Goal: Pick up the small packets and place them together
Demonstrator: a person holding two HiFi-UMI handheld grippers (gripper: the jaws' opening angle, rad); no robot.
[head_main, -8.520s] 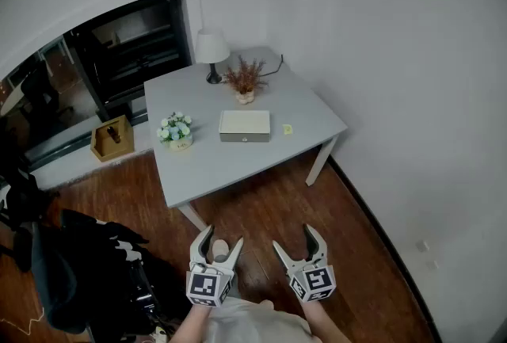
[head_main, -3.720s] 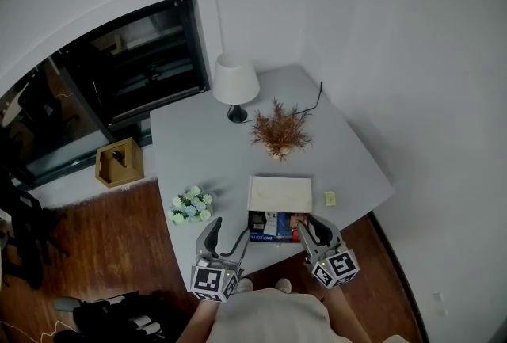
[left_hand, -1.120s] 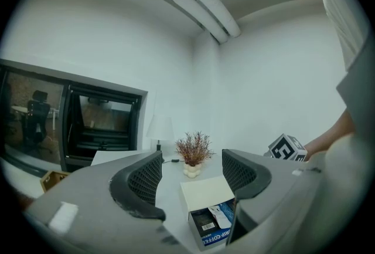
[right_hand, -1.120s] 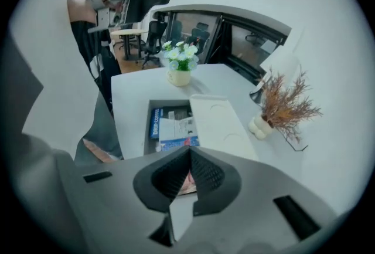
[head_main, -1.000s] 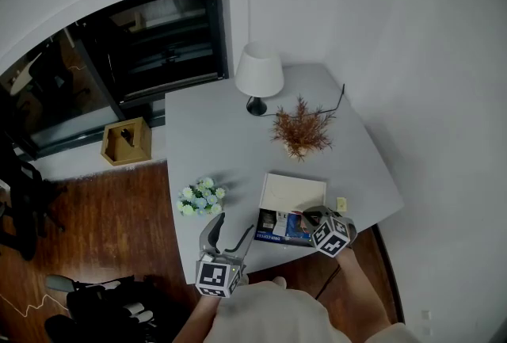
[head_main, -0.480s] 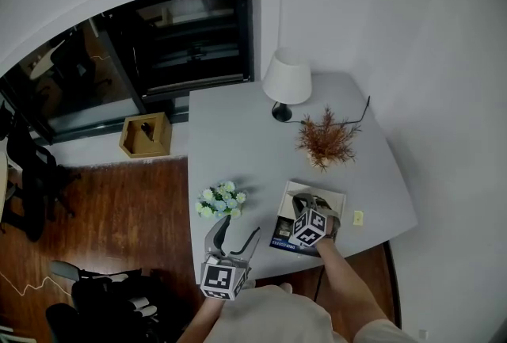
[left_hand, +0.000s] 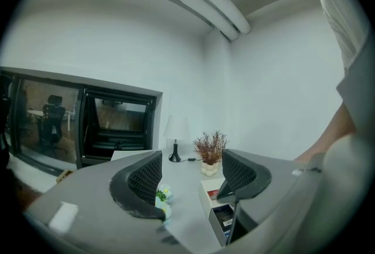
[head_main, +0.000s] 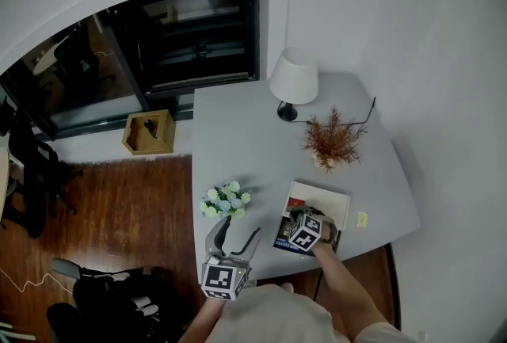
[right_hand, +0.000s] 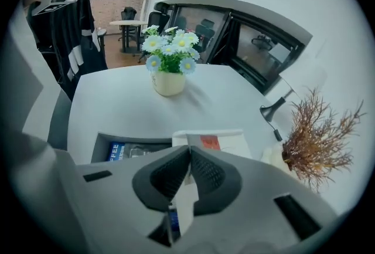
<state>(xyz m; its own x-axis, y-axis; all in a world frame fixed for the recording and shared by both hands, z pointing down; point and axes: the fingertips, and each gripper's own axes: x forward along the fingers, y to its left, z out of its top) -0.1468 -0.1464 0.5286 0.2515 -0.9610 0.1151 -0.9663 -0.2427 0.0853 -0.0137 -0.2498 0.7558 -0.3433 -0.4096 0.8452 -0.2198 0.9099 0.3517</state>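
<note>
- A small open-topped wooden box (head_main: 148, 132) sits on the brown plank floor, left of the grey rectangular table (head_main: 238, 135).
- At the table's near edge the left gripper (head_main: 241, 225) hangs released, its dark jaws spread wide with only air between them.
- Just beyond it, a cream pot of white and pale-blue flowers (head_main: 226, 199) stands on the tabletop.
- A white-shaded lamp on a black stem (head_main: 293, 78) stands at the far side.
- The right gripper (head_main: 299, 216) hovers over a shallow open box with a white lid (head_main: 326, 203), where blue and dark packets (right_hand: 126, 152) lie in the tray.
- Its jaws are clenched on a small thin white packet with a blue end (right_hand: 184, 205), pinched flat and seen edge-on.
- The packet's long axis runs along the jaws: the white end is at the fingertips, and the blue end points back toward the gripper's body.
- A bunch of rust-brown dried sprigs in a pale pot (head_main: 333, 139) stands beyond the box.
</note>
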